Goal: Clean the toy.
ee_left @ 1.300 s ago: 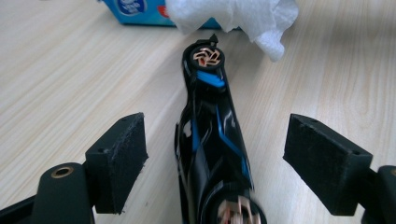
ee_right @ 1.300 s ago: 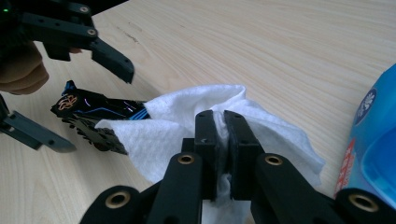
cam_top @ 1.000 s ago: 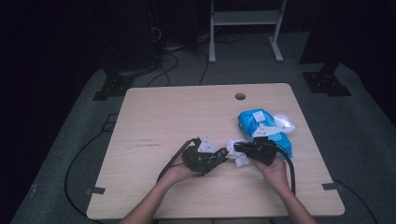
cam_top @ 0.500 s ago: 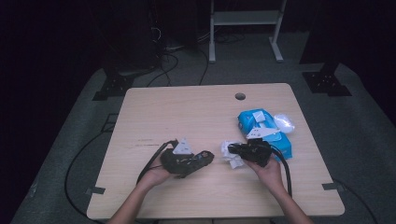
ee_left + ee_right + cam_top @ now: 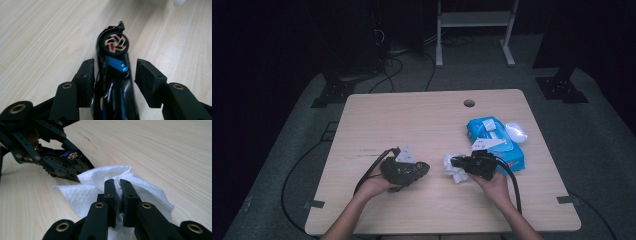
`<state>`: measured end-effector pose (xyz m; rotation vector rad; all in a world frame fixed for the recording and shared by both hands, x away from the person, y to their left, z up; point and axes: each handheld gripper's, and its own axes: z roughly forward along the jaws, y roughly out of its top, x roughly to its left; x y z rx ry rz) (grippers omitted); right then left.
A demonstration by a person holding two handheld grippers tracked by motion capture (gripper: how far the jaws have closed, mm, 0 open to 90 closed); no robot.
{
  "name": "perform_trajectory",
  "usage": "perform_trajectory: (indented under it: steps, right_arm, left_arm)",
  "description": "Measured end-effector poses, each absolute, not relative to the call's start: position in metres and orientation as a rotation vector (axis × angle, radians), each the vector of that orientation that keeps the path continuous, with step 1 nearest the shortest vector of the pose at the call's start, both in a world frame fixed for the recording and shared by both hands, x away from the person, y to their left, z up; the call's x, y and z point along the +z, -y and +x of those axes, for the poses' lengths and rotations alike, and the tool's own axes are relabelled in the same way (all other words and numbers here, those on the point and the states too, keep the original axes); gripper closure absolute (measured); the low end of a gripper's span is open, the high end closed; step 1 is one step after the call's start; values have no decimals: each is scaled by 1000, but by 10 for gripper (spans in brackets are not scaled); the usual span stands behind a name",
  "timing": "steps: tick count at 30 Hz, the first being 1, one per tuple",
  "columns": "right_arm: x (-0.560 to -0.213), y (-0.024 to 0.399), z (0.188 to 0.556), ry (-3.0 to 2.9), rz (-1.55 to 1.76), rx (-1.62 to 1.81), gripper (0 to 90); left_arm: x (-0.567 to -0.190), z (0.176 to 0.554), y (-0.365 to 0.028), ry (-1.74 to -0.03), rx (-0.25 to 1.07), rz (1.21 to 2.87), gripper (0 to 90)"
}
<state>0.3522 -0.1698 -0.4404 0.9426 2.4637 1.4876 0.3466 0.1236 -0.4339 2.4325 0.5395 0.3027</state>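
White crumpled paper wipe [image 5: 110, 185] lies on the light wooden worktop [image 5: 412, 120], front-right area, just in front-left of a blue soft pack of wet wipes [image 5: 494, 142]. Right hand-held gripper [image 5: 119, 185] is clenched on the wipe: both black pads squeezed together w/ a fold of tissue pinched between them, rest of the wipe spreading out on either side onto the wood. In high view the right hand-held gripper [image 5: 455, 162] points left, the wipe [image 5: 454, 168] bunched at its tip.

Left hand-held gripper [image 5: 113, 72] sits to the left, near but apart from the wipe. Between its jaws: a slim black gadget w/ blue stripes and a round copper-patterned end [image 5: 116, 45], end sticking out past the jaw tips. Jaws have just been opening; left pad looks against the gadget's side, right pad stands off w/ a visible gap, so grip is released, not pressing. Right gripper view shows the same gadget [image 5: 72, 156] low over the worktop, just behind the wipe.

Clear plastic wrapper [image 5: 516, 131] rests beside the pack, right side. Small round hole [image 5: 469, 103] in the worktop toward the far edge.
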Motion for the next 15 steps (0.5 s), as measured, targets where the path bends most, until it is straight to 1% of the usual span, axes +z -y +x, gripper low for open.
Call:
perform_trajectory:
  steps: [3, 5, 8, 10, 13, 15]
  right_arm:
    - [-440, 171, 352, -2460, 945, 1502, 834]
    - [-440, 170, 351, -2462, 945, 1498, 834]
    - [-441, 168, 352, -2468, 944, 1501, 834]
    - [-442, 167, 352, -2471, 941, 1507, 834]
    - [-440, 165, 352, -2471, 947, 1553, 833]
    - [-437, 164, 351, -2469, 934, 1574, 834]
  left_arm:
    - [-434, 349, -118, -556, 310, 2474, 501]
    - [-435, 349, -115, -561, 325, 2504, 531]
    - [-433, 350, -111, -568, 327, 2532, 608]
    - [-432, 350, -109, -557, 328, 2536, 613]
    - [-432, 349, -110, -524, 323, 2504, 615]
    - [-430, 347, -112, -504, 332, 2454, 617]
